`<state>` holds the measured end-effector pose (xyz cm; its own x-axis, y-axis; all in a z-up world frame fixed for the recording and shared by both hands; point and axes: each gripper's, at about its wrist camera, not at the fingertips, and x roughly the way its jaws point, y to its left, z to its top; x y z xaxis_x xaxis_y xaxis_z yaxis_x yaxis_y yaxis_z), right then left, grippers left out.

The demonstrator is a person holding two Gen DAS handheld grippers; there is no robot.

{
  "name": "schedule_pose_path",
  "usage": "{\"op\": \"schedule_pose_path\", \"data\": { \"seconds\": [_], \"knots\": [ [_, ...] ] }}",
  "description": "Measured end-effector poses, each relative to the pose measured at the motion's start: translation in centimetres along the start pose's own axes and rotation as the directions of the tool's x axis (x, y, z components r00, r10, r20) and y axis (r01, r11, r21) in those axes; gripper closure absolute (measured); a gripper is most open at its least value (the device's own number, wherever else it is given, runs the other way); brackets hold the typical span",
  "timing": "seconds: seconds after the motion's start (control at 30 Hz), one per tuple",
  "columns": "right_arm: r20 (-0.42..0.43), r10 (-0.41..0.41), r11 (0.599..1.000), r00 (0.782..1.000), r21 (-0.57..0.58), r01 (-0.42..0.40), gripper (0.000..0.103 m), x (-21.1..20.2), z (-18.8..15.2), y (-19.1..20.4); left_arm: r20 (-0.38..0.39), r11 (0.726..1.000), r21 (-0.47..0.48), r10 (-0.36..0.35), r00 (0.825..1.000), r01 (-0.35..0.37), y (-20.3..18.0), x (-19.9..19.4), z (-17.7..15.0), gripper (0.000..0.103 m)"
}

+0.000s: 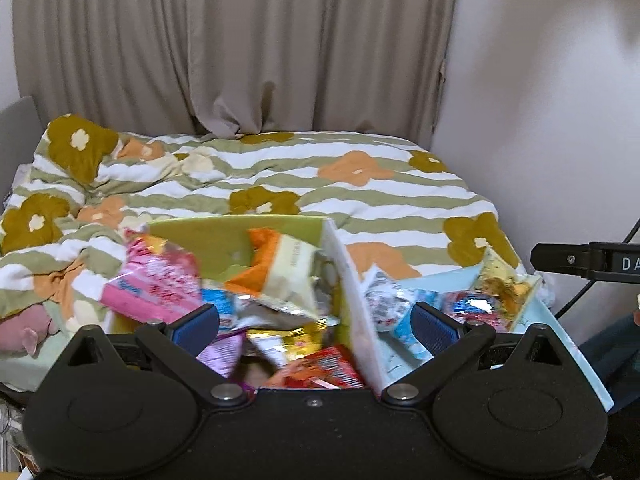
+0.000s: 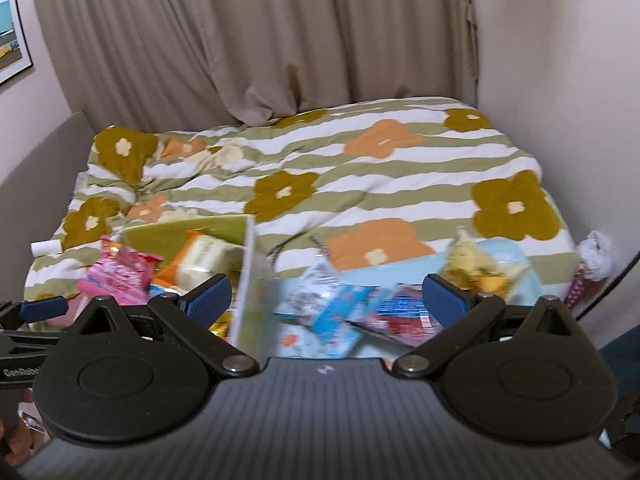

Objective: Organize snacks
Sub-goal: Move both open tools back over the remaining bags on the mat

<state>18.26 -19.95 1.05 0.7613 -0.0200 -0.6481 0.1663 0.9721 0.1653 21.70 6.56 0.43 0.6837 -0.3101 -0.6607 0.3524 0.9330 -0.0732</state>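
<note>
A bed (image 1: 280, 168) fills the room's middle, covered by a green-and-white striped duvet (image 2: 360, 168) with orange and olive flowers. Beige curtains (image 1: 240, 40) hang behind its far edge, a pale wall (image 1: 540, 80) stands on the right, and a framed picture (image 2: 10, 36) hangs on the left wall. A grey headboard (image 2: 36, 168) runs along the bed's left side.

At the bed's near edge sit two open boxes side by side. The green box (image 1: 208, 236) on the left is heaped with snack packets: a pink packet (image 1: 156, 280) at its left, an orange-and-cream packet (image 1: 280, 268) toward the far side, a red packet (image 1: 328, 368) nearest. The light blue box (image 1: 560, 332) on the right holds a yellow packet (image 1: 504, 284) at its far right corner and a blue-and-white packet (image 2: 332, 308) nearer the middle. A white divider wall (image 1: 356, 304) stands between the two.

The left gripper (image 1: 316, 324) hovers level at the near edge, its jaws spread wide, straddling the green box's right part and the divider; nothing sits between the blue pads (image 1: 196, 324). The right gripper (image 2: 328, 296), likewise level with jaws wide apart and empty, faces the blue box, its packets lying just beyond the pads (image 2: 444, 300). Motion blur softens the packets' print.
</note>
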Motion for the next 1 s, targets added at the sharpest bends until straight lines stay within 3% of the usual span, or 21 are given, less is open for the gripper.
{"op": "schedule_pose_path", "data": {
  "seconds": [0.27, 0.47, 0.63, 0.8, 1.0],
  "knots": [
    [-0.029, 0.028, 0.998, 0.999, -0.058, -0.029, 0.000, 1.7, 1.4, -9.0, -0.003, 0.998, -0.043, 0.044, 0.999, -0.044, -7.1, 1.9, 0.8, 0.000],
    [-0.081, 0.069, 0.994, 0.994, -0.082, -0.076, 0.000, 5.1, 2.9, -15.6, -0.004, 0.998, 0.003, 0.071, 0.997, -0.071, -13.4, 5.5, 1.1, 0.000],
    [-0.133, 0.093, 0.988, 0.987, -0.111, -0.108, 0.000, 8.6, 3.5, -19.4, -0.038, 0.992, 0.120, 0.036, 0.999, -0.031, -17.9, 9.6, 1.2, 0.000],
    [-0.189, 0.125, 0.982, 0.974, -0.116, -0.149, 0.000, 12.2, 3.7, -21.7, -0.100, 0.967, 0.256, 0.014, 0.995, 0.012, -21.2, 14.2, 0.9, 0.000],
    [-0.251, 0.167, 0.977, 0.953, -0.085, -0.194, 0.000, 16.3, 3.3, -23.1, -0.201, 0.951, 0.306, 0.022, 0.979, 0.042, -22.7, 19.9, -0.2, 0.004]
  ]
}}
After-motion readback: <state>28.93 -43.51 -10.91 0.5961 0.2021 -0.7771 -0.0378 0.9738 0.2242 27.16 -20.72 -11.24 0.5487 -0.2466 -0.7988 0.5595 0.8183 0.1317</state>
